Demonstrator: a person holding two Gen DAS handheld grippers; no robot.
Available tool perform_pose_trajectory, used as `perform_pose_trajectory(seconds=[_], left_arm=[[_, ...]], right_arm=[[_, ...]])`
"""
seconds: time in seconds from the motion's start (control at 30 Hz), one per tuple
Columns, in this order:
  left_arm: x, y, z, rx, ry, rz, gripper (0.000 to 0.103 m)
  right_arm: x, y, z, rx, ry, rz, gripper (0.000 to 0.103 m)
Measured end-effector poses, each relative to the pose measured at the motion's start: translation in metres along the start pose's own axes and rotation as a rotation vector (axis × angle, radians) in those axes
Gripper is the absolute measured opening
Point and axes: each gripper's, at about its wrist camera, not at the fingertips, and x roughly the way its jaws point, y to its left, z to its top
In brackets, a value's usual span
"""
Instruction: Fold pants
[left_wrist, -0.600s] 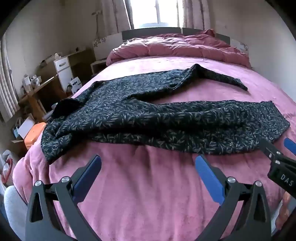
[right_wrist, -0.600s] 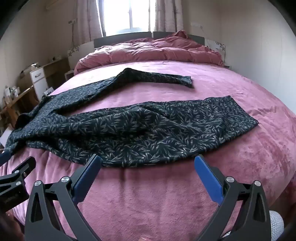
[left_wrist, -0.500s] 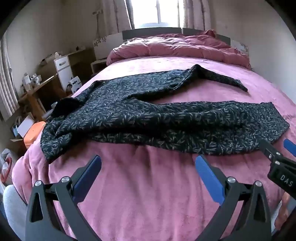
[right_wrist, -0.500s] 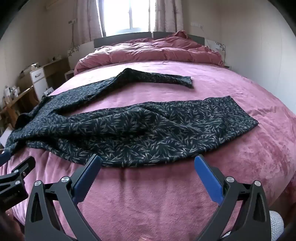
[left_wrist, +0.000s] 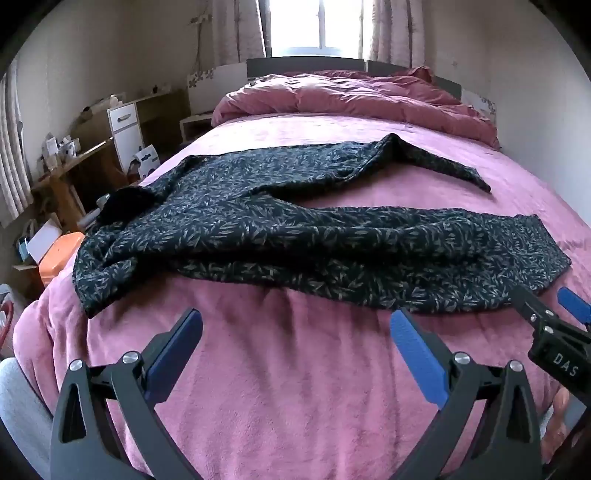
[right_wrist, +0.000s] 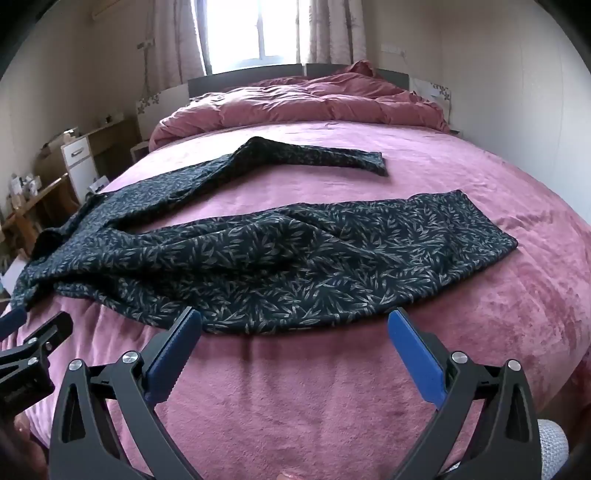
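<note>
Dark navy pants with a pale leaf print (left_wrist: 295, 229) lie spread on the pink bed, waist at the left, two legs running right; they also show in the right wrist view (right_wrist: 280, 266). The far leg (right_wrist: 317, 157) is bent and angled away from the near leg (right_wrist: 424, 243). My left gripper (left_wrist: 295, 328) is open and empty, just in front of the pants' near edge. My right gripper (right_wrist: 293, 326) is open and empty, its left fingertip at the near leg's edge. The right gripper also shows at the right edge of the left wrist view (left_wrist: 546, 325).
A pink blanket (left_wrist: 303, 387) covers the bed; a bunched pink duvet (left_wrist: 354, 99) lies at the headboard. A wooden desk and white drawer unit (left_wrist: 125, 125) stand left of the bed. An orange box (left_wrist: 59, 254) sits by the bed's left edge.
Both views have crept slightly forward toward the pants. The pants have not moved and both grippers stay open.
</note>
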Motion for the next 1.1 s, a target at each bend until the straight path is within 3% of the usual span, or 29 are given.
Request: perform_pose_trajectory(seconds=[1.1], left_arm=[[0.006, 0.0039, -0.0023, -0.01, 0.014, -0.006, 0.101]], right_arm=[[0.0008, 0.0021, -0.0009, 0.001, 0.0, 0.0, 0.1]])
